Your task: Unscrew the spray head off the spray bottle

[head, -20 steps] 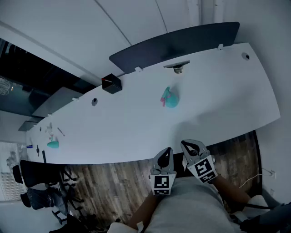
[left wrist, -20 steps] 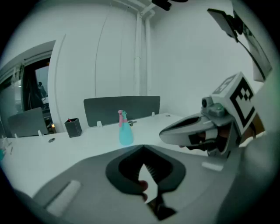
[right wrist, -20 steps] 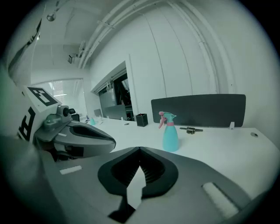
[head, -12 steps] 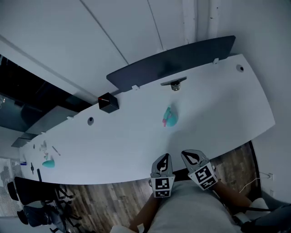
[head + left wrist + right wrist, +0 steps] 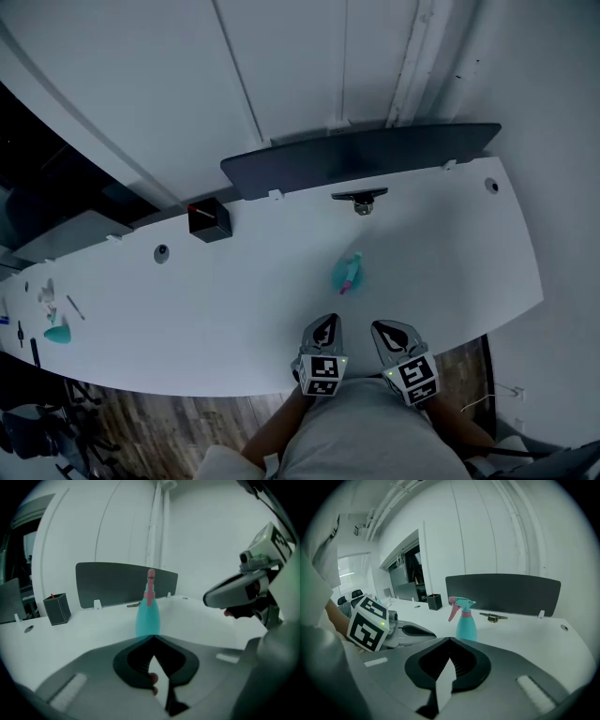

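The left tongs [image 5: 325, 328] and right tongs [image 5: 389, 333] are clenched on nothing, side by side at the worktop's [image 5: 234, 291] near edge. The teal spray bottle [image 5: 346, 273] stands upright beyond them, untouched, with its spray head [image 5: 461, 605] on.

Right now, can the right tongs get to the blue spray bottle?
Probably yes. The spray bottle stands upright on the white table, just ahead of the right tongs, with nothing between them. The tongs are shut, so they must open first.

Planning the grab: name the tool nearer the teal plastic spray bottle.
Left. The left tool points straight at the teal spray bottle; the right tool sits farther, off to its right.
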